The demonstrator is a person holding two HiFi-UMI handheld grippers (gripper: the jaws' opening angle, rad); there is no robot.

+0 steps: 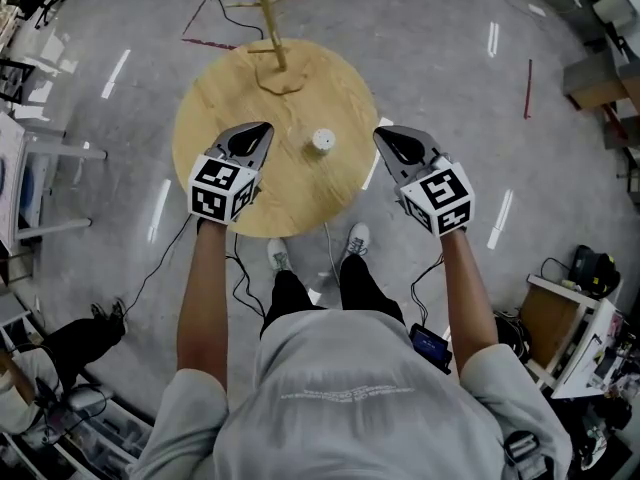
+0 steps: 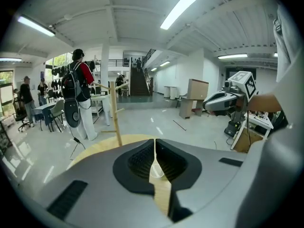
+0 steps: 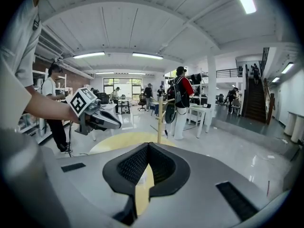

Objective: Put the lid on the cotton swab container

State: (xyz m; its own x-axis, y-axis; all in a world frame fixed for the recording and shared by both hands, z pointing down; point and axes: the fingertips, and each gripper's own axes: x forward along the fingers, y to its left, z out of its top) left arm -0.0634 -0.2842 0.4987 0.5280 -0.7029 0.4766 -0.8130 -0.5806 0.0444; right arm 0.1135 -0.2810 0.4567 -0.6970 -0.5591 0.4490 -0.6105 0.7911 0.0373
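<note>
Two hand-held claws hang above a round wooden table (image 1: 300,196) on a workshop floor, with the job apparently not yet begun. The left gripper (image 1: 264,127) and the right gripper (image 1: 381,132) both have their jaws pressed together with nothing pinched between them, each angled downward and inward from its own side. The cotton swab container (image 1: 321,142), a small white cylinder, stands upright near the middle of the tabletop, between the two claws and apart from both. No loose lid can be picked out anywhere on the table, and at this size it is not possible to tell whether the container is already capped; if it is open, finding, lifting and seating the lid is all left to do. The container sits well back from every edge of the table, so a nudge is unlikely to send it over. The only other thing on the wood is a branched wooden stand (image 1: 270,30) at the far rim, well apart from the container, leaving bare surface on both sides for either claw to come in. The person's shoes (image 1: 357,238) stand at the near rim, cables (image 1: 240,280) trail across the floor beside them, and a bystander with a backpack (image 2: 78,96) stands well off beyond the table.
</note>
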